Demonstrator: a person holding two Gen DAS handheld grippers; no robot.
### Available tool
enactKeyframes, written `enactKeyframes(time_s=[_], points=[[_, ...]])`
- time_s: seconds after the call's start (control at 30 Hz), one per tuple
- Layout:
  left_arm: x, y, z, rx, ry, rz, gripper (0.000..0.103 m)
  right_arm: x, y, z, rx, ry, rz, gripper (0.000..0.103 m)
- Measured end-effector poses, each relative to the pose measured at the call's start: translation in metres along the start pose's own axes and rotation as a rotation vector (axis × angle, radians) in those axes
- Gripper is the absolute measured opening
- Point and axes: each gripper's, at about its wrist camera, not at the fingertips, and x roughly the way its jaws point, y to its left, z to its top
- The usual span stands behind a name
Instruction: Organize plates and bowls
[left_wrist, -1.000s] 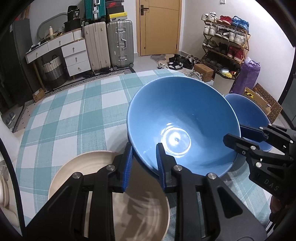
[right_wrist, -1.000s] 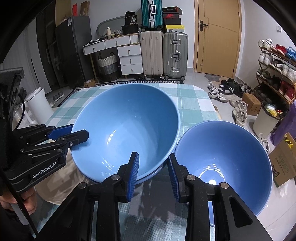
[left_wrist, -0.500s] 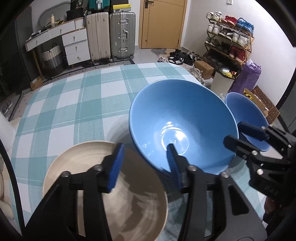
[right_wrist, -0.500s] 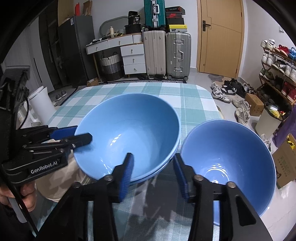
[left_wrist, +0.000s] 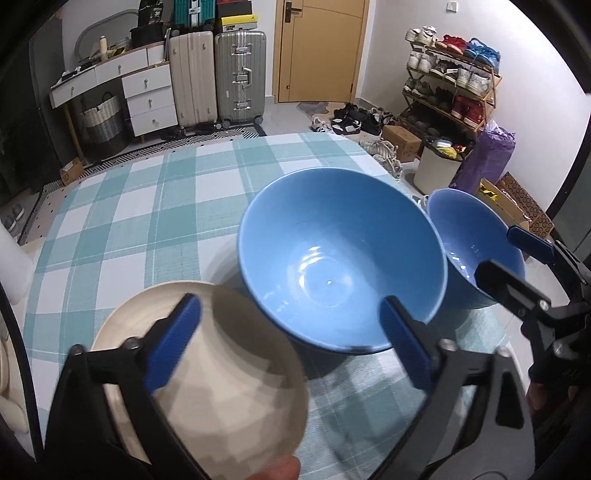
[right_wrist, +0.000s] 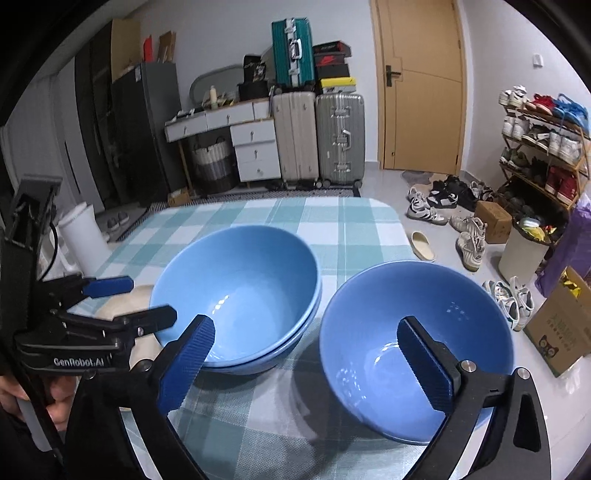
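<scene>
Hovering wide apart over the checked table (right_wrist: 354, 229), both tools are empty: the left gripper (left_wrist: 291, 341) has its jaws spread above the near rim of the stacked blue bowls (left_wrist: 340, 273), and the right gripper (right_wrist: 304, 363) is spread just as wide, straddling the gap between that stack and the single blue bowl (right_wrist: 413, 347) to its right. In the right wrist view a second rim peeks out under the top bowl, so the stack looks like two nested. The cream plate (left_wrist: 199, 373) sits at the near left, touching or almost touching the stack; which, I cannot tell. The single bowl looks like the likely next pick, and it stands close to the table's right edge. Here's the danger: a pinch on that thin, glossy rim could slip, or a finger coming down outside the wall could nudge the bowl toward the edge. Lowering it into the stack off-centre could clip the rim and rock all three, with the left gripper crowding the same space.
</scene>
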Motion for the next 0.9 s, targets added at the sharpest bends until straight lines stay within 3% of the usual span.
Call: enactKeyframes(time_s=[0.37, 0.6, 0.83, 0.9], points=[[-0.011, -0.040, 0.000, 0.012, -0.003, -0.047, 0.102, -0.050, -0.043, -0.004, 0.083, -0.103, -0.031, 0.102], [-0.018, -0.060, -0.003, 0.000, -0.007, -0.088, 0.102, -0.076, -0.063, -0.007, 0.117, -0.119, -0.051, 0.102], [-0.023, -0.074, -0.006, -0.022, -0.008, -0.178, 0.101, -0.086, -0.084, -0.011, 0.167, -0.111, -0.070, 0.102], [-0.026, -0.079, -0.006, -0.022, -0.012, -0.214, 0.095, -0.086, -0.091, -0.013, 0.183, -0.101, -0.072, 0.102]])
